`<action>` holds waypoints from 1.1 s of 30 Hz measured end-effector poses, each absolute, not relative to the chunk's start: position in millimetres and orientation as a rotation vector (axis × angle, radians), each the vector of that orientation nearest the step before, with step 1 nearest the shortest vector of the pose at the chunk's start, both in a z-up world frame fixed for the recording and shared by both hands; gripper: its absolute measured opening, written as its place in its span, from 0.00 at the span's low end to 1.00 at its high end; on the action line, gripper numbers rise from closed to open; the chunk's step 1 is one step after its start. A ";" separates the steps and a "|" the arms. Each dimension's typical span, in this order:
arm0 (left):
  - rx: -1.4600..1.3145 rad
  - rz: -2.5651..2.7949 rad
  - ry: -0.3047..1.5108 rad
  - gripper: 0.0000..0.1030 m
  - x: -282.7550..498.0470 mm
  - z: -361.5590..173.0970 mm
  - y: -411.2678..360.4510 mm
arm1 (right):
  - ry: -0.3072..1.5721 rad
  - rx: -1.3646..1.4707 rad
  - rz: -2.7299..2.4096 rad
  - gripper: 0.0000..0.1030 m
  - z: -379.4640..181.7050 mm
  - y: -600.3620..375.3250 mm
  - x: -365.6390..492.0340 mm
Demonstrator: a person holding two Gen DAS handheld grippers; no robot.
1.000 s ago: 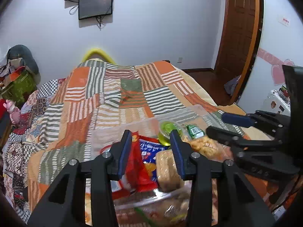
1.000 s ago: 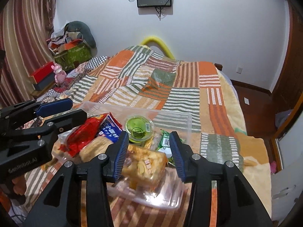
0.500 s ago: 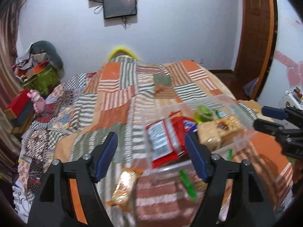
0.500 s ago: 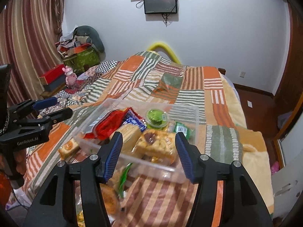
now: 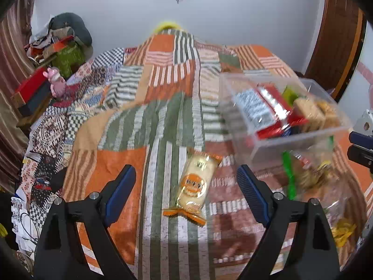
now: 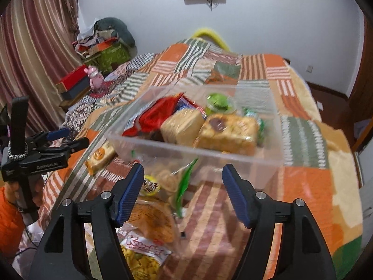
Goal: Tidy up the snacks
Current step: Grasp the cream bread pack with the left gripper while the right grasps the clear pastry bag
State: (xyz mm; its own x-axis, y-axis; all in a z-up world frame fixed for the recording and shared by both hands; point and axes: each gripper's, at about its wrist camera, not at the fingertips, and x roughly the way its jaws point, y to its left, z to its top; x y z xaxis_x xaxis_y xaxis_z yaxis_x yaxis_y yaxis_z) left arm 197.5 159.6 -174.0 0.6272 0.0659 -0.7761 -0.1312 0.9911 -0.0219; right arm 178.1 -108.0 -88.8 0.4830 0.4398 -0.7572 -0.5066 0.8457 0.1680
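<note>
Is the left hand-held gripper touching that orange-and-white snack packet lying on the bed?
Apart. The left wrist view shows the left hand-held gripper open, with quilt visible between each finger and the snack packet.

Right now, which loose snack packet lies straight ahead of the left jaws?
The orange-and-cream wrapped cake packet, alone on the quilt; the other packets lie under the clear bin.

- A clear plastic bin sits on the patchwork bed, packed with a red foil packet, two wrapped cakes, and a green jelly cup.
- A single orange-edged cake packet lies flat on the quilt, just beside the bin.
- Loose bags of crisps and a yellow snack bag lie in front of the bin.
</note>
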 end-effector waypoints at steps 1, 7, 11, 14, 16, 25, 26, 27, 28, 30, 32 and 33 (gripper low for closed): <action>-0.079 0.109 0.896 0.86 199.1 -179.4 160.7 | 0.916 -0.083 0.583 0.65 -93.9 -103.8 179.8; -0.079 0.084 0.946 0.86 212.8 -211.9 167.1 | 0.977 -0.101 0.602 0.65 -112.1 -86.0 182.2; -0.071 0.058 0.953 0.77 221.1 -225.4 165.1 | 1.002 -0.127 0.604 0.65 -122.3 -76.8 183.0; -0.047 0.050 0.945 0.71 224.3 -228.6 160.5 | 1.017 -0.133 0.607 0.65 -127.5 -74.1 184.9; -0.036 0.050 0.940 0.66 225.2 -231.2 160.5 | 1.027 -0.132 0.616 0.65 -130.1 -73.0 186.2; -0.078 0.038 0.910 0.32 210.7 -220.6 172.4 | 1.014 -0.154 0.622 0.56 -130.0 -69.5 181.8; -0.079 0.037 0.908 0.32 208.3 -217.3 171.5 | 1.010 -0.154 0.621 0.54 -129.0 -70.5 180.6; -0.079 0.037 0.907 0.32 206.5 -215.7 169.7 | 1.008 -0.155 0.621 0.53 -127.9 -71.5 179.5; -0.078 0.036 0.904 0.32 203.8 -212.9 168.0 | 1.007 -0.153 0.622 0.50 -126.7 -71.5 179.6; -0.070 0.036 0.898 0.32 198.2 -207.5 163.9 | 1.001 -0.147 0.622 0.46 -124.0 -74.0 177.5; -0.069 0.035 0.890 0.32 193.4 -201.8 161.2 | 0.990 -0.148 0.622 0.45 -120.7 -76.4 174.7; -0.071 0.034 0.884 0.32 190.2 -197.7 159.7 | 0.980 -0.151 0.616 0.45 -118.9 -78.1 173.6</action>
State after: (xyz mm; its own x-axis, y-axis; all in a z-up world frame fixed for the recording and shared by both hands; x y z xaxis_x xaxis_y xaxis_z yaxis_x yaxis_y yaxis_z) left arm 190.2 159.7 -197.7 0.6339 0.0002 -0.7735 -0.0589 0.9971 -0.0479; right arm 173.6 -78.1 -118.9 0.4024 0.4193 -0.8138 -0.5514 0.8206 0.1502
